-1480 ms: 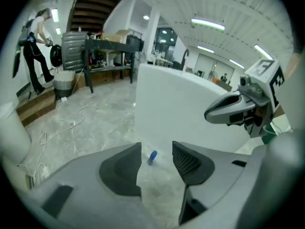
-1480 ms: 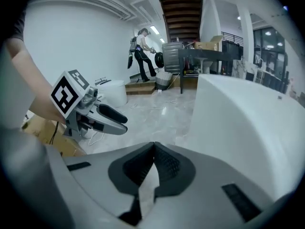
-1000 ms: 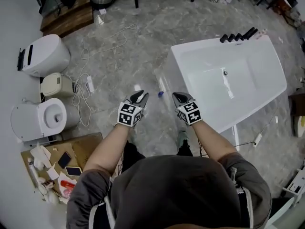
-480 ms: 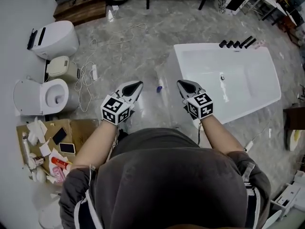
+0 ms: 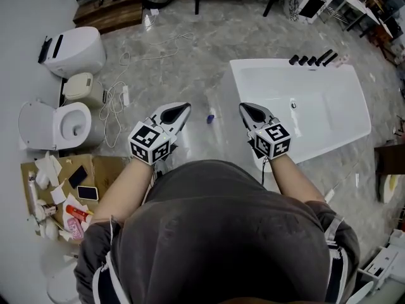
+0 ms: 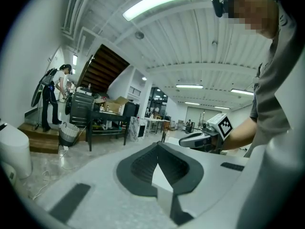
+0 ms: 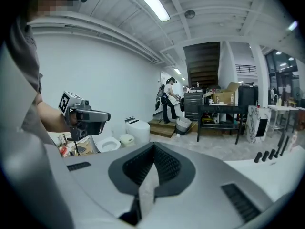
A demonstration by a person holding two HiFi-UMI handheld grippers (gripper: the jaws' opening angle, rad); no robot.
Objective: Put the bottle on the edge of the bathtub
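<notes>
A small clear bottle with a blue cap lies on the marble floor, just left of the white bathtub. Both grippers are held up at chest height, well above the floor. In the head view the bottle shows between them. My left gripper is shut with nothing in it; its tips meet in the left gripper view. My right gripper hangs over the tub's near left corner. It is shut and empty too, as the right gripper view shows. Each gripper view also shows the other gripper to its side.
Two toilets and a small bin stand at the left, with white cables trailing over the floor. Cardboard with small items lies at the lower left. Black tap fittings sit on the tub's far end. A person stands far off by stairs.
Both grippers have risen from near the floor toward the head camera, and the person has straightened up. The bottle stays on the floor.
</notes>
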